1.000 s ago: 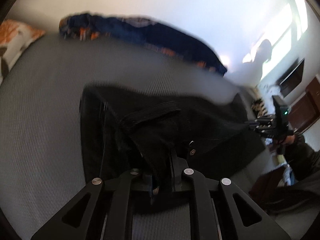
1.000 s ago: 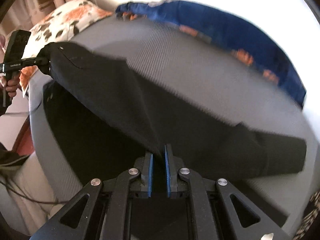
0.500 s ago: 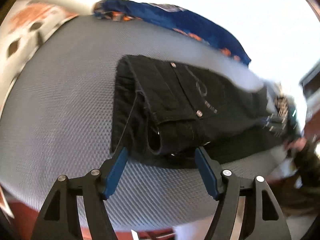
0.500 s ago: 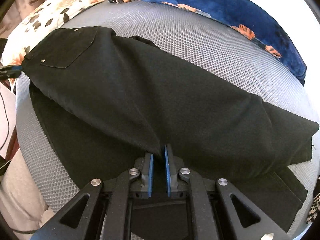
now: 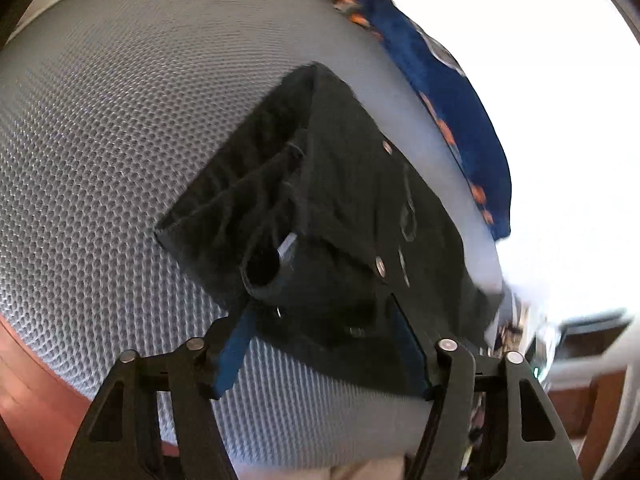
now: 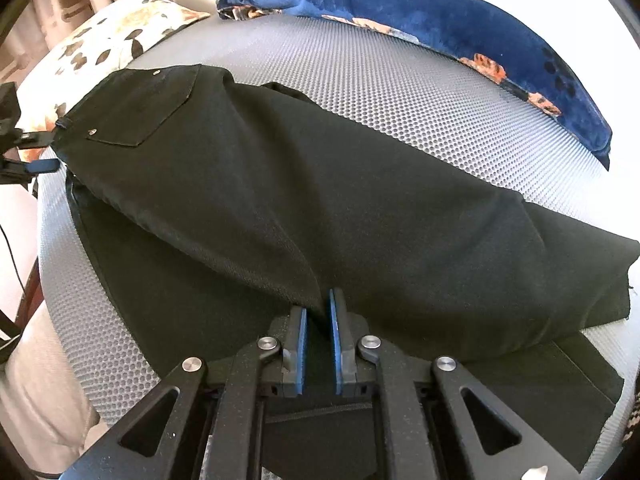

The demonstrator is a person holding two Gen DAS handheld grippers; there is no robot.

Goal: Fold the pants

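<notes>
Black pants lie folded lengthwise on a grey mesh bed, one leg over the other. My right gripper is shut on the pants at mid-leg, with a fold of cloth pinched between its blue pads. In the left wrist view the waistband end of the pants lies between my left gripper's spread fingers. My left gripper is open, its blue pads on either side of the waist. It also shows at the far left of the right wrist view, at the waist.
A blue blanket with orange patches lies along the far side of the bed. A floral pillow sits at the head end. The bed edge and a reddish floor are near the left gripper.
My left gripper let go of the waistband, opened, and has since swung round to the waist end. The lifted pants dropped flat onto the bed. My right gripper stayed shut on the leg.
</notes>
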